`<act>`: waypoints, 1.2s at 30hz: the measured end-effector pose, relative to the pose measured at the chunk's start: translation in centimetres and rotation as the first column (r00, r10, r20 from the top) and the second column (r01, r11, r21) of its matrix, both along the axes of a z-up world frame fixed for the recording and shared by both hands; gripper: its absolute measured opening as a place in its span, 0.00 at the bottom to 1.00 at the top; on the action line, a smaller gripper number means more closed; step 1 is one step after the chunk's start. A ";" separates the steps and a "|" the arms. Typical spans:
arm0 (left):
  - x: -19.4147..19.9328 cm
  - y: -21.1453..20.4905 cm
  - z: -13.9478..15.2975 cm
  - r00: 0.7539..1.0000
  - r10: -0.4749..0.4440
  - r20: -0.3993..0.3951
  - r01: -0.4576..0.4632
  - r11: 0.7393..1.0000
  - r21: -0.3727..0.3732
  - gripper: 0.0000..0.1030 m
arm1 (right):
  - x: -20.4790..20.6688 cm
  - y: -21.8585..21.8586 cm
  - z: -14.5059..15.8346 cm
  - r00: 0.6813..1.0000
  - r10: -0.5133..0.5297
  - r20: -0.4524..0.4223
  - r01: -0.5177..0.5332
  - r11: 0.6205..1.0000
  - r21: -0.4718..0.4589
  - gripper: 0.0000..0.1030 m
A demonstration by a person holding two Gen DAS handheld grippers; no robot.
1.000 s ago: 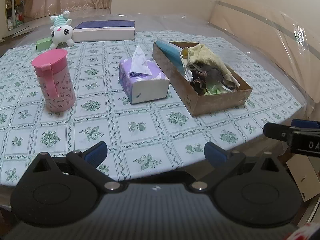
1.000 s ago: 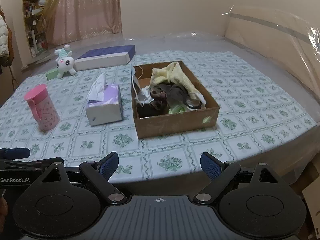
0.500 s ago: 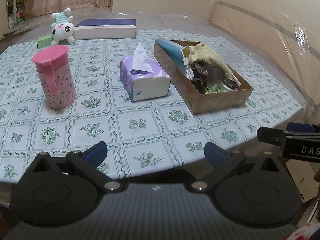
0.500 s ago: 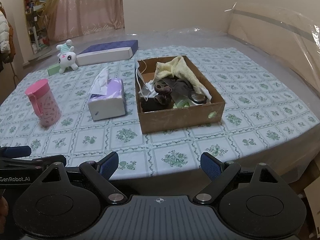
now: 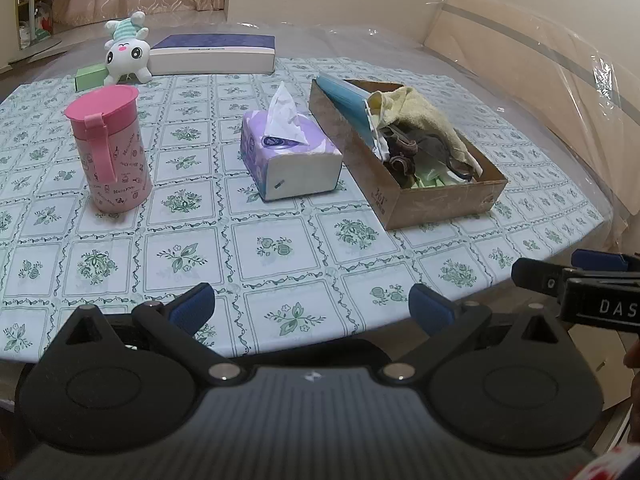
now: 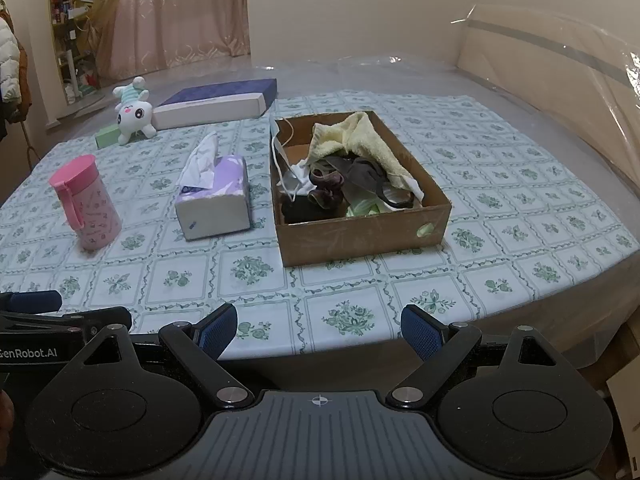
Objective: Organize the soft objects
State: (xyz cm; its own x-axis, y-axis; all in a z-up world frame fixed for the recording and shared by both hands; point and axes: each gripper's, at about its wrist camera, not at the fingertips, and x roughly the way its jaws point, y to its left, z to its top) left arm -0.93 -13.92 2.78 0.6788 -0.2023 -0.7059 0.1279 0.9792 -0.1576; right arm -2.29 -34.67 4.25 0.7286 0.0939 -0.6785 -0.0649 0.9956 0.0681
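A brown cardboard box point(image 5: 404, 200) point(image 6: 360, 240) sits on the patterned tablecloth. It holds a yellow towel point(image 5: 420, 108) point(image 6: 356, 136), a blue face mask point(image 5: 344, 100), dark cloths point(image 6: 344, 180) and a white mask point(image 6: 288, 168). A white plush bunny point(image 5: 126, 54) point(image 6: 134, 112) lies at the far left. My left gripper point(image 5: 312, 306) is open and empty over the table's near edge. My right gripper point(image 6: 318, 328) is open and empty, in front of the box.
A purple tissue box point(image 5: 288, 156) point(image 6: 214, 196) stands left of the cardboard box. A pink lidded mug point(image 5: 108, 148) point(image 6: 86, 202) stands further left. A long navy-and-white box point(image 5: 214, 54) point(image 6: 212, 102) and a small green block point(image 5: 90, 78) lie at the back.
Both grippers have drawn slightly closer to the table, and the objects look a little larger. Both stay open and empty.
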 end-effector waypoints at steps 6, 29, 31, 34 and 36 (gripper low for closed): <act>0.0 0.0 0.0 1.000 -0.001 0.002 0.001 1.000 0.001 0.99 | 0.0 0.0 0.1 1.000 -0.002 0.004 0.002 1.000 -0.001 0.86; 0.0 0.0 0.1 1.000 0.007 0.003 -0.007 1.000 -0.002 0.99 | 0.2 -0.1 0.3 1.000 -0.001 0.009 0.001 1.000 -0.006 0.86; 0.0 0.0 0.1 1.000 0.007 0.004 -0.007 1.000 -0.002 0.99 | 0.2 -0.2 0.3 1.000 -0.001 0.010 0.001 1.000 -0.006 0.86; 0.0 0.0 0.1 1.000 0.007 0.005 -0.007 1.000 -0.002 0.99 | 0.3 -0.1 0.4 1.000 0.000 0.011 0.000 1.000 -0.006 0.86; 0.0 0.1 0.1 1.000 0.007 0.005 -0.007 1.000 -0.002 0.99 | 0.3 -0.1 0.4 1.000 -0.001 0.011 0.001 1.000 -0.007 0.86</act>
